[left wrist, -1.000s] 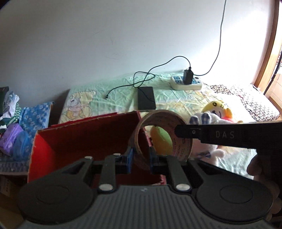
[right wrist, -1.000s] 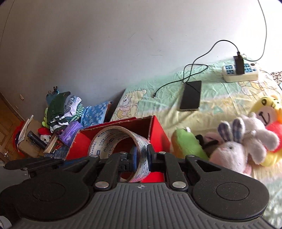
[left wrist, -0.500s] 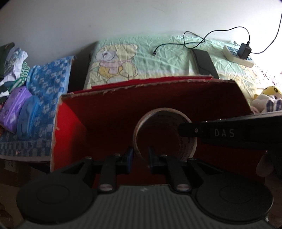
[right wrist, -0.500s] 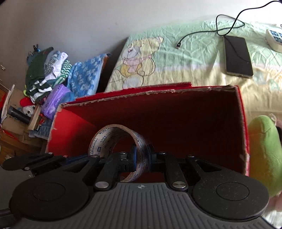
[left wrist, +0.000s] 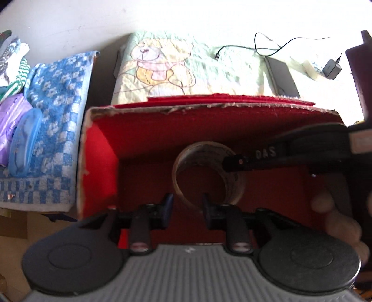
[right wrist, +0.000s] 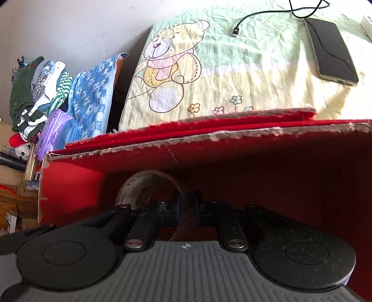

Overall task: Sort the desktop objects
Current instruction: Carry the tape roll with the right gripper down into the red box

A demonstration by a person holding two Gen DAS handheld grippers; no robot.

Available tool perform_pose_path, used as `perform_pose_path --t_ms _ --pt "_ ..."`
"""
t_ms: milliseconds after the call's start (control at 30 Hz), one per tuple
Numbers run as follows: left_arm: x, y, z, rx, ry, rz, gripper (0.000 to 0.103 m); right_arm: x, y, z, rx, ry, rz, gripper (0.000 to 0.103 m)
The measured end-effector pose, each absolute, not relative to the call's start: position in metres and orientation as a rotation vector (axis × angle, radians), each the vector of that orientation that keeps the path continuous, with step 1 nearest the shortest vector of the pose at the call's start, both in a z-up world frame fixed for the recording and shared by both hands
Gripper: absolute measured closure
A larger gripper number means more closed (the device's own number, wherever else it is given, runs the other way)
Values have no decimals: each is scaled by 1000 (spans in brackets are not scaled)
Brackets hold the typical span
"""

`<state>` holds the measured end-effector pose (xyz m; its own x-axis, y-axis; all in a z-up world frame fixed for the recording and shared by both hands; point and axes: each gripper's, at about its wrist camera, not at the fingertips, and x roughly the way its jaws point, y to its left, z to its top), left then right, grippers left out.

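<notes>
1. Beyond the tongs, a bed [right wrist: 255, 76] with a bear-print sheet is filling the far part of both views; a phone [right wrist: 332, 48] with a loose charging cable [right wrist: 262, 14] is lying on it, well apart from the work.
2. Against the bed's near edge, a red cardboard box [left wrist: 144, 130] is standing open, its torn rim facing up, and both tongs are reaching down inside it.
3. Inside the box, the tape roll [left wrist: 204, 162] is sitting low near the floor, standing on edge; whether it is touching the bottom cannot be told.
4. From the right, the right tongs [right wrist: 187, 206] are pinching the roll's wall, one finger inside the ring and one outside.
5. Nearer the left wall, the left tongs [left wrist: 187, 206] are standing apart, their fingers astride the roll's near rim and seemingly not pressing it.
6. Judging by this, the step in hand is depositing the tape in the box, and it looks nearly finished.
7. Next, the right tongs are needing to spread and lift straight up clear of the ring, so the roll is not dragged out again.
</notes>
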<state>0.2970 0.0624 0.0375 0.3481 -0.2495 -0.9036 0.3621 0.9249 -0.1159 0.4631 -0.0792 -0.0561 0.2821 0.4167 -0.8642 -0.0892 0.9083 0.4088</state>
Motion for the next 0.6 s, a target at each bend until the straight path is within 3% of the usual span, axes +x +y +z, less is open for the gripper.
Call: perform_pose_path --t_ms 200,600 --pt "286 74 41 65 1134 -440 79 468 -60 -60 354 1240 380 87" --pt "286 71 36 95 1120 -380 78 466 -40 -70 433 1172 476 79"
